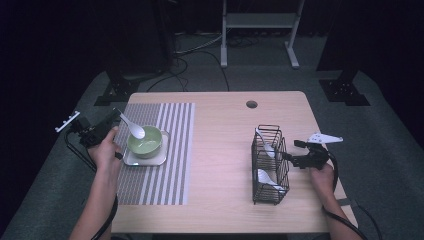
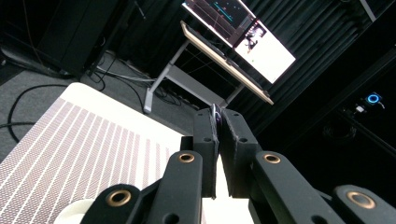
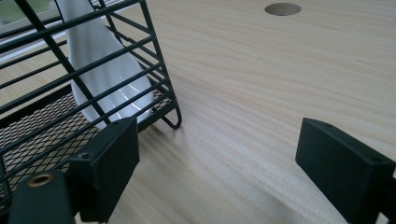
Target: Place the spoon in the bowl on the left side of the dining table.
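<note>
My left gripper (image 1: 118,116) is shut on the handle of a white spoon (image 1: 135,130), whose scoop end hangs over a green bowl (image 1: 147,143). The bowl sits on a small white square plate (image 1: 150,161). In the left gripper view the jaws of that left gripper (image 2: 217,122) are pressed together on a thin sliver of the handle. My right gripper (image 1: 296,153) stands open just right of a black wire basket (image 1: 270,196) that holds two white spoons (image 1: 265,178). In the right gripper view the right gripper (image 3: 219,154) has bare table between its jaws, beside the basket (image 3: 46,116) and a spoon (image 3: 107,70).
A grey striped placemat (image 1: 170,165) covers the left part of the wooden table (image 1: 225,150) under the plate. A cable hole (image 1: 251,104) lies near the far edge. Beyond the table stand a desk frame and cables on the floor.
</note>
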The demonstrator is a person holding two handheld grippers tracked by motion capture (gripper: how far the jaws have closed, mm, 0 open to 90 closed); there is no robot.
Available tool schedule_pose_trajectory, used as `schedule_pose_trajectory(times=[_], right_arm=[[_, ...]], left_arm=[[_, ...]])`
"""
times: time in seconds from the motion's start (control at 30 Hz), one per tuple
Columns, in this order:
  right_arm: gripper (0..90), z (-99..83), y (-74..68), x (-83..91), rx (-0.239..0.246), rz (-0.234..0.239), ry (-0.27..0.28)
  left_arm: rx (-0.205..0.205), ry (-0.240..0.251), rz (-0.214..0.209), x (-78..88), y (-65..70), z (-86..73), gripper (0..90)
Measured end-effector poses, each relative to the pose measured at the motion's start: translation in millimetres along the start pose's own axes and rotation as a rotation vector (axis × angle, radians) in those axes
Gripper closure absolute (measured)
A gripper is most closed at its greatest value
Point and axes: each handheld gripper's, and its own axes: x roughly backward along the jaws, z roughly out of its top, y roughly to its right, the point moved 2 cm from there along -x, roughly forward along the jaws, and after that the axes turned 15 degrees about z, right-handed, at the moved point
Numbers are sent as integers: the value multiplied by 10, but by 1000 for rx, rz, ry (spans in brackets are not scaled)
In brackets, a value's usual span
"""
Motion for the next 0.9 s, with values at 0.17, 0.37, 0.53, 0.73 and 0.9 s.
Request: schedule_pose_trajectory(times=[0.17,0.37,0.53,0.73,0.9], right_arm=[[123,0,-1,-1,0,0,-1],[123,0,-1,1,0,0,1],[123,0,-1,1,0,0,0],[123,1,-2,-6,3,-2,-5],[123,1,-5,-8,6,-4,-8]], left_arm=[[2,6,18,-10,-50,5,848],[3,5,33,-15,-111,-16,849],[11,1,48,-35,-171,-46,849],[22,1,61,-48,-241,-87,848],[35,-1,64,-60,-288,-107,849]])
